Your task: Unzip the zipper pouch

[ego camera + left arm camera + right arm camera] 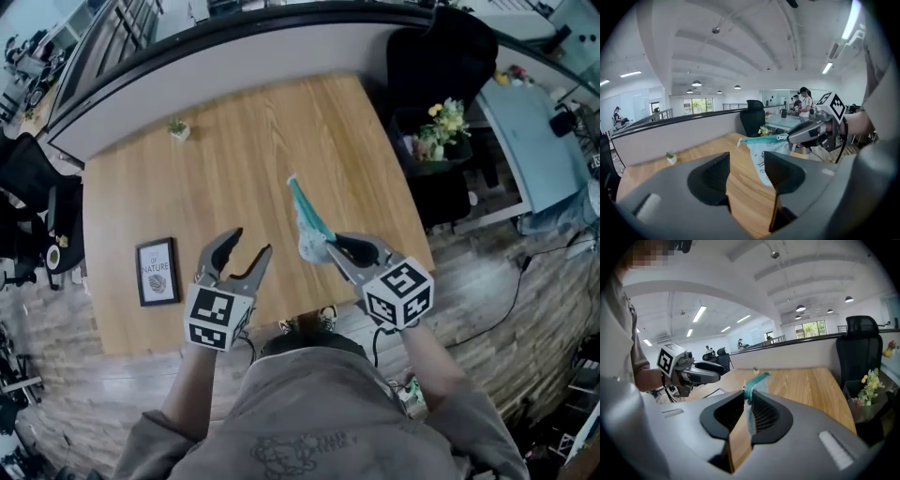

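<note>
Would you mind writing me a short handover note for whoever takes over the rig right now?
Left gripper: open and empty, beside the pouch, not touching it.
Right gripper: shut on one end of the zipper pouch, holding it up above the wooden table.
Zipper pull: at the held end, close to the right gripper.
Done: the pouch is off the table and gripped at one end.
Left: the zipper looks closed along its teal length. Probably take the pull with the left gripper and draw it toward the free end.
</note>
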The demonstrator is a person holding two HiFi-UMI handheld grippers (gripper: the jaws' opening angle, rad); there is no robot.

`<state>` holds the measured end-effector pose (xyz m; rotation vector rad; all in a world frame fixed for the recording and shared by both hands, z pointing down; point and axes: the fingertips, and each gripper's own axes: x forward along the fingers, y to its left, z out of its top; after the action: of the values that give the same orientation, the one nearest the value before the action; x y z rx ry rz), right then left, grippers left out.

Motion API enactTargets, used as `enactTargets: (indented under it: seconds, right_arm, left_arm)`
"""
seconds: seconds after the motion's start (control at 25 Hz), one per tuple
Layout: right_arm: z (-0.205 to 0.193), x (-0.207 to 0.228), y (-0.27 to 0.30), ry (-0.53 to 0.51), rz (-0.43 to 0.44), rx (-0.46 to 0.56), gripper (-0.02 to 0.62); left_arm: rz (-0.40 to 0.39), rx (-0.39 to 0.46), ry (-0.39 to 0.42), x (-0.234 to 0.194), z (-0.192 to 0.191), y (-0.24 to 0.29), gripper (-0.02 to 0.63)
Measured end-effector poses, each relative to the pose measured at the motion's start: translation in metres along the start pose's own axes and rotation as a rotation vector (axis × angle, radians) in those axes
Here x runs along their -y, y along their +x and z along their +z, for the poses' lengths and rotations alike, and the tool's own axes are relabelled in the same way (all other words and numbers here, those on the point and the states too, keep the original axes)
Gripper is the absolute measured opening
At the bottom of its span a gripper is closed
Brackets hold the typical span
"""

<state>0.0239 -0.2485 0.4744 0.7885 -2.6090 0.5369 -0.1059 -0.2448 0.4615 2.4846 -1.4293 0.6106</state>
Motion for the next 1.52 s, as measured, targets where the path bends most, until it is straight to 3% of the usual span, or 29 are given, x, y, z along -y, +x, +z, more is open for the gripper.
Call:
enactTargets:
  seconds: [0.16, 0.32, 0.52, 0.68, 0.84, 1.04, 1.16, 1.24, 1.36, 1.52]
  right_arm:
    - [0.035, -0.015, -0.024, -0.065, 0.000, 0.063, 0.061]
    - [0.062, -0.025, -0.043, -0.095, 0.001, 0.131, 0.061]
    - [0.074, -0.030, -0.053, -0.111, 0.017, 0.156, 0.061]
    - [0.072, -0.029, -0.055, -0.121, 0.026, 0.138, 0.061]
    - [0.074, -0.036, -0.056, -0.150, 0.063, 0.122, 0.061]
    - [0.076, -0.043, -0.065, -0.206, 0.101, 0.099, 0.061]
    - [0.076, -0.048, -0.071, -0.248, 0.111, 0.087, 0.061]
    - [0.072, -0.050, -0.078, -0.264, 0.114, 0.089, 0.061]
    - [0.073, -0.056, -0.079, -0.267, 0.121, 0.087, 0.061]
    - [0.075, -0.060, -0.078, -0.280, 0.132, 0.088, 0.061]
  left_arm:
    - [0.018, 0.049, 0.057, -0.001, 0.030, -0.017, 0.225]
    - [0.029, 0.087, 0.063, -0.002, 0.047, -0.036, 0.225]
    - [0.044, 0.107, 0.046, -0.006, 0.054, -0.050, 0.225]
    - [0.012, 0.123, 0.049, 0.002, 0.064, -0.050, 0.225]
    - [-0.082, 0.155, 0.074, 0.021, 0.083, -0.046, 0.215]
    - [-0.267, 0.126, 0.229, 0.063, 0.101, -0.037, 0.174]
    - [-0.352, 0.122, 0.265, 0.084, 0.107, -0.036, 0.173]
    - [-0.394, 0.144, 0.239, 0.099, 0.110, -0.034, 0.173]
    - [-0.458, 0.185, 0.129, 0.108, 0.118, -0.036, 0.147]
    - [-0.520, 0.199, 0.120, 0.117, 0.121, -0.037, 0.146]
